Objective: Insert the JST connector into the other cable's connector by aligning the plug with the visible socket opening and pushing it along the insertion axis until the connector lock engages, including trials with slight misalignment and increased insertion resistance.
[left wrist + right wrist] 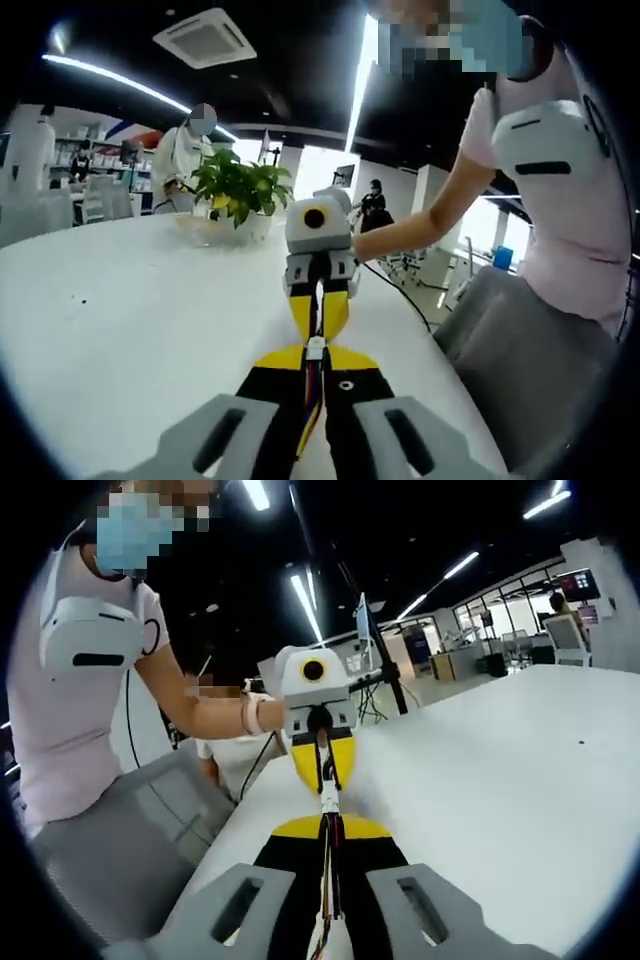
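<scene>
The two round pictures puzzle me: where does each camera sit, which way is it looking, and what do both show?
Left gripper view: rides the left hand-held gripper, looking along its jaws over the white table at the right hand-held gripper; the person's forearm shows.
Right gripper view: rides the right hand-held gripper, looking back at the left hand-held gripper; the person's wrist shows.
Shared: they face each other, with the white connectors and wires held between them, above the table.

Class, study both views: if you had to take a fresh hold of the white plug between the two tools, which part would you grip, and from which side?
Grip the white plug by its flat side faces, just behind the mating end, coming along the cable's line from the wire side. It looks small and narrow, so a side pinch likely keeps it straight.
</scene>
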Demonstrator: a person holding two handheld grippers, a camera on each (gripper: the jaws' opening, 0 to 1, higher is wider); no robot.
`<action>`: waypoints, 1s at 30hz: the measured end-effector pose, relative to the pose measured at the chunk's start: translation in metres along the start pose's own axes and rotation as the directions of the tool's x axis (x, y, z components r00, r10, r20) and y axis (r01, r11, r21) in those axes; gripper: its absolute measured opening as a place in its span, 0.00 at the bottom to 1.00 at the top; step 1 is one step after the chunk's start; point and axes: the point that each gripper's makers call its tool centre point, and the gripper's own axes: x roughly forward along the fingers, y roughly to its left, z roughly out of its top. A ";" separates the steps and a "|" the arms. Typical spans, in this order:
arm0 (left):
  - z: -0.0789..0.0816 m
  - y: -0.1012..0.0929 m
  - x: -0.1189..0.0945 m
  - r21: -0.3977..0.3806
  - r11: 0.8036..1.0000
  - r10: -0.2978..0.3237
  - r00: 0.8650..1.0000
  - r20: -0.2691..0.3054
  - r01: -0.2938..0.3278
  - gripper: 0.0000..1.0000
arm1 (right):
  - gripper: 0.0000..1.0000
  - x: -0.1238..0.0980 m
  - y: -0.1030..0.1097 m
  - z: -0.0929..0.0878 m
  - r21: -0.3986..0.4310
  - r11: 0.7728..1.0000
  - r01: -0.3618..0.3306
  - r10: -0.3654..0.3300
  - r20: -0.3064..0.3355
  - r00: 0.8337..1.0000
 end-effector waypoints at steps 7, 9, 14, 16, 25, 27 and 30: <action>-0.001 0.001 0.004 -0.007 1.000 -0.005 1.000 0.013 0.005 0.00 | 0.01 -0.003 -0.002 -0.003 0.041 0.999 0.013 -0.014 0.032 0.999; -0.007 0.001 0.007 -0.002 1.000 -0.006 1.000 -0.009 0.006 0.00 | 0.01 -0.002 -0.001 -0.009 0.022 1.000 0.022 -0.022 -0.010 1.000; -0.022 0.004 0.015 0.028 1.000 0.011 0.999 -0.052 -0.009 0.00 | 0.01 -0.001 -0.005 -0.024 0.007 0.999 0.051 -0.051 -0.040 0.998; -0.029 0.007 0.018 0.044 0.999 0.024 0.998 -0.062 -0.021 0.00 | 0.02 -0.002 -0.010 -0.031 -0.012 0.998 0.070 -0.070 -0.057 0.996; -0.050 0.014 0.026 0.073 0.996 0.057 0.994 -0.090 -0.050 0.00 | 0.02 0.002 -0.023 -0.054 -0.098 0.991 0.091 -0.103 -0.116 0.988; -0.053 0.014 0.027 0.072 0.996 0.065 0.994 -0.090 -0.058 0.00 | 0.02 0.003 -0.024 -0.057 -0.104 0.990 0.093 -0.105 -0.123 0.987; -0.057 0.016 0.027 0.074 0.994 0.085 0.992 -0.096 -0.078 0.00 | 0.02 0.005 -0.026 -0.059 -0.114 0.989 0.097 -0.112 -0.131 0.985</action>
